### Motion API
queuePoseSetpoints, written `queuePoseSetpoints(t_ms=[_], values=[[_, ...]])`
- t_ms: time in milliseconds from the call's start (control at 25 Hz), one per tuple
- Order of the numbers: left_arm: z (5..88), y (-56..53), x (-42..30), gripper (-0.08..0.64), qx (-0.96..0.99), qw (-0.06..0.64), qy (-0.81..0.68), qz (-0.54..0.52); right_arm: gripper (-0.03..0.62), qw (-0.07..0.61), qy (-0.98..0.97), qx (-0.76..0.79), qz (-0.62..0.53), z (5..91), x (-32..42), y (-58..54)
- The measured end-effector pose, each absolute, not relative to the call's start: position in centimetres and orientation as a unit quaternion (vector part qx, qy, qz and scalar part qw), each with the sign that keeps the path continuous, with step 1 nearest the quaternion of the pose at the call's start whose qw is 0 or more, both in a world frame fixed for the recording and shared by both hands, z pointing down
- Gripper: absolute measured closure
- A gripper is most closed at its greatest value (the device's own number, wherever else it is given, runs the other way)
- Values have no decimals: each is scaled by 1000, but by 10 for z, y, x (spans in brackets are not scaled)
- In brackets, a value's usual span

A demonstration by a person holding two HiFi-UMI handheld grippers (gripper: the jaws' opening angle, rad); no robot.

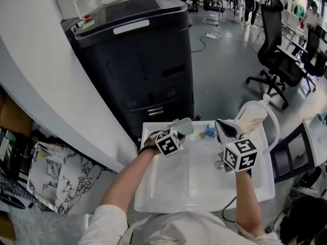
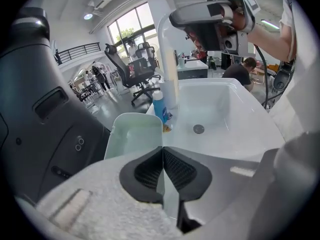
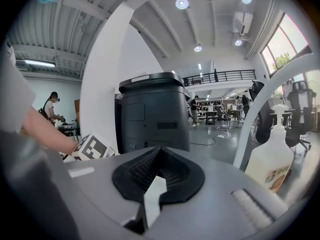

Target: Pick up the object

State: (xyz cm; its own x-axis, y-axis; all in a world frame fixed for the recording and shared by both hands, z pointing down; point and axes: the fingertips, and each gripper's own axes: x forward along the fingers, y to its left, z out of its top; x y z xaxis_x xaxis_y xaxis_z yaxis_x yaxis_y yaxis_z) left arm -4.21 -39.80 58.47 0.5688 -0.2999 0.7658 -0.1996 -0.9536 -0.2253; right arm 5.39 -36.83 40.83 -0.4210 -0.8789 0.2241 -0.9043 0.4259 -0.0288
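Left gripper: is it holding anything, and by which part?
Yes: the left gripper is shut on the pale green tray, pinching its near rim.

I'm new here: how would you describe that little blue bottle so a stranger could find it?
Find the white sink in front of the large black copier. At its back rim, by the foot of the white tap, stands a small bottle. It alone is blue; the tap and sink beside it are white.
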Motion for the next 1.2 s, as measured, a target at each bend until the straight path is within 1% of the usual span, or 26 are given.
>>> queuePoseSetpoints(t_ms=[960,1200], values=[[473,-406,-83,550,-901,3,329,-281,589,65,-862,501,44,377,38,-367],[447,-405,-93,551,-899,6,370,-235,589,60,-862,502,40,371,39,-368]])
